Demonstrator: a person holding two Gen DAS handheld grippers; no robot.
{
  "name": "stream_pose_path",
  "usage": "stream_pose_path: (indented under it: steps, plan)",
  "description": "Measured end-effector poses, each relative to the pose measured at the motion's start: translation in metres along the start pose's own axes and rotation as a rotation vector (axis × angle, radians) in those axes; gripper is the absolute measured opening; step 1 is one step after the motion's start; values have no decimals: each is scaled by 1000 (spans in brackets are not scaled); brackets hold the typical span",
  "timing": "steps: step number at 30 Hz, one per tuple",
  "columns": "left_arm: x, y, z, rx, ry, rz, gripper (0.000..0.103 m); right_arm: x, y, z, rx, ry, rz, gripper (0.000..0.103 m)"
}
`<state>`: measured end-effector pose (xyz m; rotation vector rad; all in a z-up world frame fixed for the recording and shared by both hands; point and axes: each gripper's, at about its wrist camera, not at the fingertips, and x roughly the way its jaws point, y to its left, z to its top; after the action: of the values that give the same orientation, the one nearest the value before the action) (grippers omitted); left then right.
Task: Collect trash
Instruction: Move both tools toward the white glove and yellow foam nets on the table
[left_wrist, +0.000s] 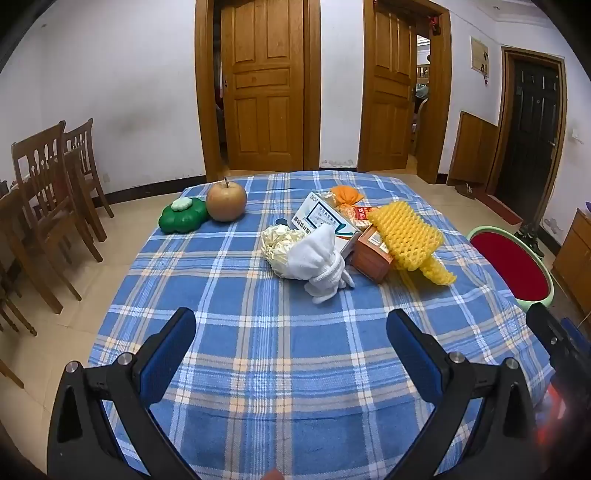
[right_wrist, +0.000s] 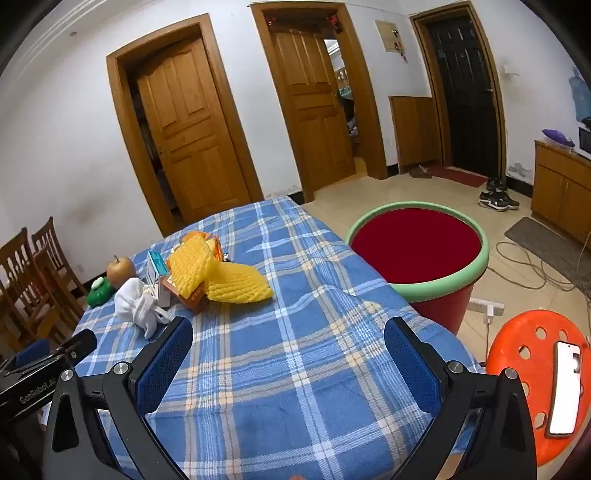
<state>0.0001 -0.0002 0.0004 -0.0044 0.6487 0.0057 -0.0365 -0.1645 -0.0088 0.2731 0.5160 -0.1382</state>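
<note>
A desk (left_wrist: 258, 350) covered with a blue plaid cloth fills both views. The landmark is the yellow foam fruit net (left_wrist: 406, 236), lying in a heap of trash towards the desk's far side. Tucked under the net sits a small orange carton (left_wrist: 369, 254). Just left of the net lies a white box with printed text (left_wrist: 321, 218), and behind it an orange wrapper (left_wrist: 345, 195). In front and to the left of the net rest a bundle of white cloth gloves (left_wrist: 321, 262) and a crumpled pale wrapper (left_wrist: 277, 243), touching each other. Well to the left of the net stand a brown apple (left_wrist: 226, 201) and a green flower-shaped container (left_wrist: 183, 215), side by side.

To the right of the net, off the desk, stands a red bin with a green rim (right_wrist: 417, 251).

The left tongs (left_wrist: 291, 339) hover over bare cloth in front of the net, spread wide and gripping nothing. The right tongs (right_wrist: 288, 350) likewise gape fully, with nothing between them.
</note>
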Motion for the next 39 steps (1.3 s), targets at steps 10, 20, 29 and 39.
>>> stream_pose_path:
  steps: [10, 20, 29, 39]
  plan:
    - [4, 6, 6, -6, 12, -3, 101, -6, 3, 12, -19, -13, 12, 103]
    - [13, 12, 17, -14, 29, -22, 101, 0, 2, 21, -30, -25, -32, 103]
    - [16, 4, 30, 2, 13, -46, 101, 14, 1, 26, -35, 6, -51, 103]
    - [35, 7, 33, 6, 49, -55, 101, 27, 7, 31, -64, 43, -65, 103]
